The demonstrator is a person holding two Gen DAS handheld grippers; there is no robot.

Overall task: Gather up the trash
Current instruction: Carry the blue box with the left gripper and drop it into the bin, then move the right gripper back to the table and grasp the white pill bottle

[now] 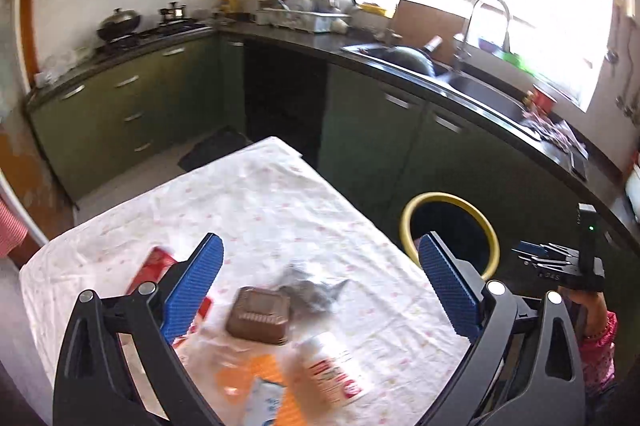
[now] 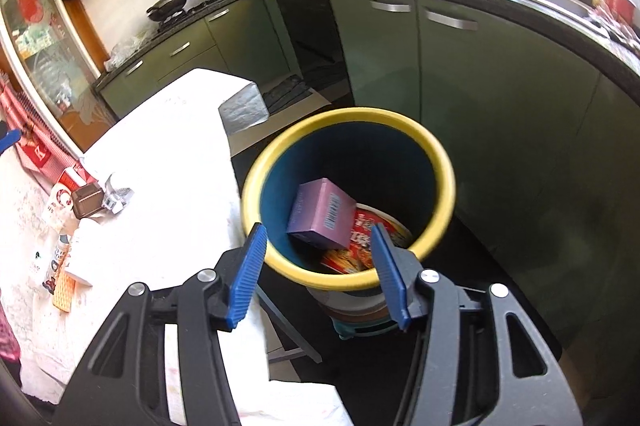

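- Left gripper (image 1: 320,266): jaws wide apart, empty, above brown square plastic tray (image 1: 259,318) on white tablecloth (image 1: 256,201).
- Right gripper (image 2: 318,266): half open, empty, over yellow-rimmed blue bin (image 2: 434,153), right of table.
- Next: left lowers, clamps tray.

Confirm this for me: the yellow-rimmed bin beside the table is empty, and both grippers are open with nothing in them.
Not quite: the bin is not empty. The right wrist view shows a purple box and red printed packaging inside it. The rest stands: the left gripper and right gripper are open and hold nothing.
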